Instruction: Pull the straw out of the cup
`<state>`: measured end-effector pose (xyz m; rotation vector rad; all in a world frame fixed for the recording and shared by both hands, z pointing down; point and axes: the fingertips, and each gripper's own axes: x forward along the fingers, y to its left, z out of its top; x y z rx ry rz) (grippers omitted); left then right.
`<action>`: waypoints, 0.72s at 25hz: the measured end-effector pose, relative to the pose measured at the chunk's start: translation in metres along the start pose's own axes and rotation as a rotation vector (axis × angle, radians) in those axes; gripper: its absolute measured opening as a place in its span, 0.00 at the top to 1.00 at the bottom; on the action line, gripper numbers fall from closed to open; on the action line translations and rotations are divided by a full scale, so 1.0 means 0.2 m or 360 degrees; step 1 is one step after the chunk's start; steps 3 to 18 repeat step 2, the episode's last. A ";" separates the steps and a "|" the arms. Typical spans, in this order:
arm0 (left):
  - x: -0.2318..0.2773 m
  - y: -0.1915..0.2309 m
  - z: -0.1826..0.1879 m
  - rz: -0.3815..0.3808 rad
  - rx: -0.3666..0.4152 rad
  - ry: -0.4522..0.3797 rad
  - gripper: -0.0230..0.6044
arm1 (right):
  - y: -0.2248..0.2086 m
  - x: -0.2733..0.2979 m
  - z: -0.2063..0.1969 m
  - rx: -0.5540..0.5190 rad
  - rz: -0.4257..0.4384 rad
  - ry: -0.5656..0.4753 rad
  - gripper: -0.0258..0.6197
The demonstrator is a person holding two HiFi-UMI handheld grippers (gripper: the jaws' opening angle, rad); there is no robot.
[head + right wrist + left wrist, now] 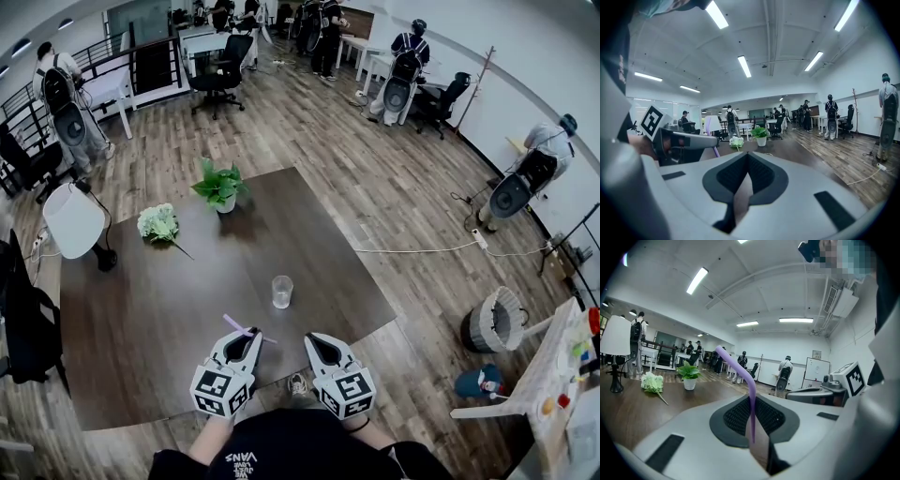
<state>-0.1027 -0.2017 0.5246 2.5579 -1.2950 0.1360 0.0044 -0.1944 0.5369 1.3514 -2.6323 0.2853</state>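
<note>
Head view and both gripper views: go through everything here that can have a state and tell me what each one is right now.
straw: out of the cup, bent, held
cup: upright on the table, no straw in it
left gripper: shut on the straw
right gripper: shut, empty
potted plant: upright
flowers: lying flat
lamp: upright; whether it is lit is unclear

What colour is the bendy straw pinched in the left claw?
Light purple, the bent plastic straw; clearest in the left gripper view.

Potted plant (220, 186), white flowers (157, 223) and lamp (75, 220) sit on the table (141, 328).
</note>
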 end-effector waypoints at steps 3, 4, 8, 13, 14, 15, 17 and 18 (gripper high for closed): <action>0.00 0.00 0.00 -0.0003 -0.0001 -0.0001 0.90 | 0.00 0.00 0.00 0.0001 -0.0002 0.0001 0.93; 0.00 0.00 0.00 -0.0003 -0.0001 -0.0001 0.90 | 0.00 0.00 0.00 0.0001 -0.0002 0.0001 0.93; 0.00 0.00 0.00 -0.0003 -0.0001 -0.0001 0.90 | 0.00 0.00 0.00 0.0001 -0.0002 0.0001 0.93; 0.00 0.00 0.00 -0.0003 -0.0001 -0.0001 0.90 | 0.00 0.00 0.00 0.0001 -0.0002 0.0001 0.93; 0.00 0.00 0.00 -0.0003 -0.0001 -0.0001 0.90 | 0.00 0.00 0.00 0.0001 -0.0002 0.0001 0.93; 0.00 0.00 0.00 -0.0003 -0.0001 -0.0001 0.90 | 0.00 0.00 0.00 0.0001 -0.0002 0.0001 0.93; 0.00 0.00 0.00 -0.0003 -0.0001 -0.0001 0.90 | 0.00 0.00 0.00 0.0001 -0.0002 0.0001 0.93; 0.00 0.00 0.00 -0.0003 -0.0001 -0.0001 0.90 | 0.00 0.00 0.00 0.0001 -0.0002 0.0001 0.93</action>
